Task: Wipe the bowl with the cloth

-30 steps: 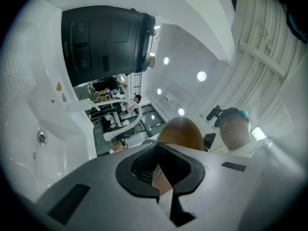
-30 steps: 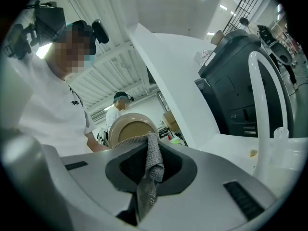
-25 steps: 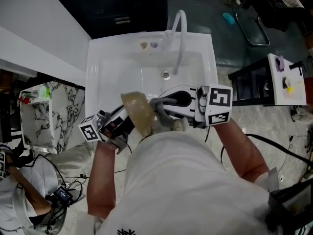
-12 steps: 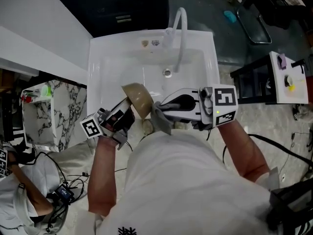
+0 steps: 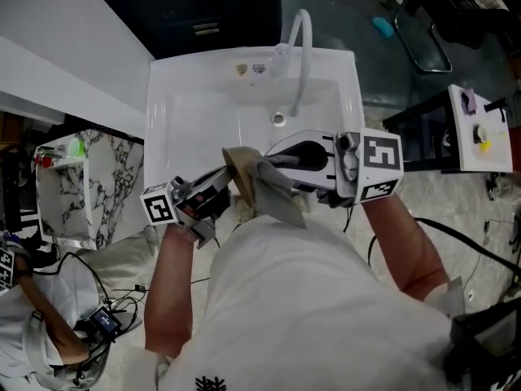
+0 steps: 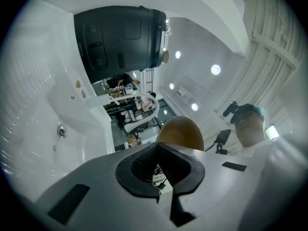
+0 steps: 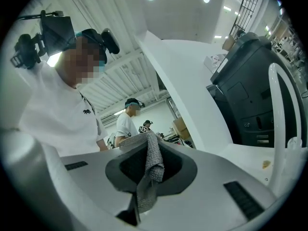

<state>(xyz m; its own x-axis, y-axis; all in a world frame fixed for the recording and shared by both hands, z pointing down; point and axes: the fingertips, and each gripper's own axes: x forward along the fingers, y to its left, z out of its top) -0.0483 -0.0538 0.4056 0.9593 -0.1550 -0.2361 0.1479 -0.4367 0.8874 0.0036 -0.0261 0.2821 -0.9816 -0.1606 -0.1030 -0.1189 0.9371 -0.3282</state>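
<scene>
A tan bowl [image 5: 238, 168] is held on edge over the front of the white sink [image 5: 187, 112]. My left gripper [image 5: 229, 187] is shut on its rim; in the left gripper view the bowl [image 6: 181, 133] rises just past the closed jaws of that gripper [image 6: 161, 159]. My right gripper [image 5: 264, 166] comes in from the right, shut on a grey cloth [image 5: 279, 195] that lies against the bowl and hangs toward the person. In the right gripper view the cloth [image 7: 150, 170] is pinched between the jaws of the gripper [image 7: 149, 163]. Much of the bowl is hidden by the cloth.
A curved white faucet [image 5: 298, 51] rises at the sink's back, with the drain [image 5: 279, 120] below it. A marble-patterned cabinet [image 5: 94, 187] stands to the left and a white stand [image 5: 480, 137] to the right. Cables and another person [image 5: 37, 316] are at lower left.
The bowl has turned from showing its inside to edge-on and shifted right. The right gripper has brought the cloth onto it; the cloth now drapes over the bowl.
</scene>
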